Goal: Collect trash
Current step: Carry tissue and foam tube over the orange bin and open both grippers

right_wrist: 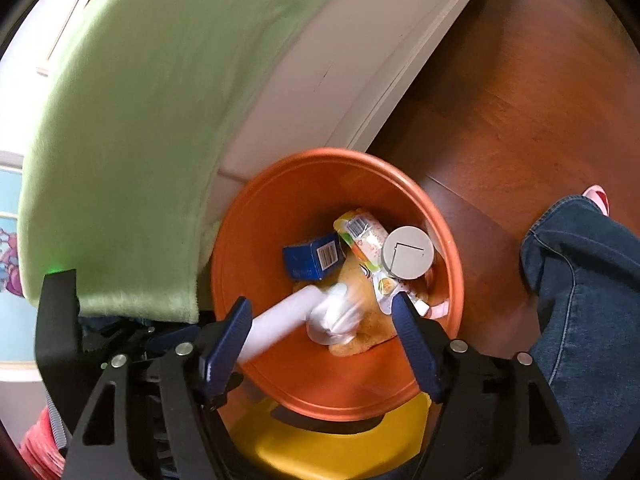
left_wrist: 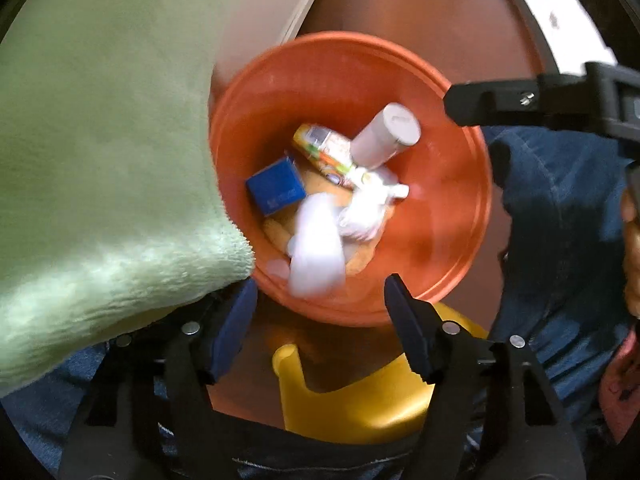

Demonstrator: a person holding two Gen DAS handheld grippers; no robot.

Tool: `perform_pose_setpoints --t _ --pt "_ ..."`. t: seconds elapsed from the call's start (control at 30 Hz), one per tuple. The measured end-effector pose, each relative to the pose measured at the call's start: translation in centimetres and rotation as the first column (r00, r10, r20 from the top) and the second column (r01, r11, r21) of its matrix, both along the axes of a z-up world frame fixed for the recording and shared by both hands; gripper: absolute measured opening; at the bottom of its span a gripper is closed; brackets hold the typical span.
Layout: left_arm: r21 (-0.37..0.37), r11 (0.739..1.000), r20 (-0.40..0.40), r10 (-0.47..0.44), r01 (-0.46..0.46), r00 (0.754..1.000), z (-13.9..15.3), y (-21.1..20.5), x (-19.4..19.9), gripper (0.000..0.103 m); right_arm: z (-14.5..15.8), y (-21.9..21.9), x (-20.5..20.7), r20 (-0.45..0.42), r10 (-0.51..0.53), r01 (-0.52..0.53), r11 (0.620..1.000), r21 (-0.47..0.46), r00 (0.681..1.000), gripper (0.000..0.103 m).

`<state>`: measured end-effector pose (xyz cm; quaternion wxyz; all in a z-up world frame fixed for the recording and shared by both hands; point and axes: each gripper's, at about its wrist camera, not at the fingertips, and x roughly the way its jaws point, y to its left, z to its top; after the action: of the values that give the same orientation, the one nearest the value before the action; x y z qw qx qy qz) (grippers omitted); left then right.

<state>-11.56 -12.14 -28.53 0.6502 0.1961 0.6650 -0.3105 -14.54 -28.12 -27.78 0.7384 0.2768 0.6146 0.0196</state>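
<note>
Both grippers hang over an orange bucket (left_wrist: 460, 216) on the wooden floor (right_wrist: 520, 100), jaws spread and empty, as white crumpled paper (left_wrist: 316, 248) blurs in mid-drop below the left gripper (left_wrist: 320, 312). The right gripper (right_wrist: 320, 320) also stands parted above the rim, nothing pressed between its pads. Inside already lie a blue carton (right_wrist: 314, 258), a printed snack wrapper (right_wrist: 362, 236) and a grey-capped canister (right_wrist: 408, 253). The dropping step appears to be finishing; next, both hands likely need to lift clear and seek remaining litter, minding the green blanket (right_wrist: 132, 140) beside the bucket.
</note>
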Motion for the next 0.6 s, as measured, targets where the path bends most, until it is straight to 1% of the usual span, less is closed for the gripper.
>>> perform_pose_setpoints --t 0.07,0.17,0.43,0.53,0.6 --pt "-0.01 1.0 0.011 -0.003 0.003 1.0 0.7 0.1 0.1 0.071 0.1 -0.6 -0.1 0.0 -0.021 0.021 1.0 0.011 1.0 0.071" --pt "-0.01 1.0 0.033 -0.011 0.011 0.999 1.4 0.1 0.0 0.073 0.4 -1.1 -0.2 -0.001 -0.035 0.035 0.999 0.009 0.999 0.072" --pt "-0.003 0.999 0.062 -0.038 0.038 0.997 1.8 0.0 -0.5 0.074 1.0 -1.5 -0.1 0.009 -0.052 0.051 0.999 0.01 0.999 0.075" --pt "-0.021 0.999 0.07 -0.041 0.042 0.997 2.6 0.3 -0.6 0.074 1.3 -1.5 -0.2 0.016 -0.052 0.052 0.999 0.007 0.999 0.076" --pt "-0.043 0.998 0.085 -0.044 0.048 0.995 3.7 0.4 -0.5 0.074 1.8 -1.5 -0.2 0.021 -0.052 0.052 0.999 0.009 0.998 0.077"
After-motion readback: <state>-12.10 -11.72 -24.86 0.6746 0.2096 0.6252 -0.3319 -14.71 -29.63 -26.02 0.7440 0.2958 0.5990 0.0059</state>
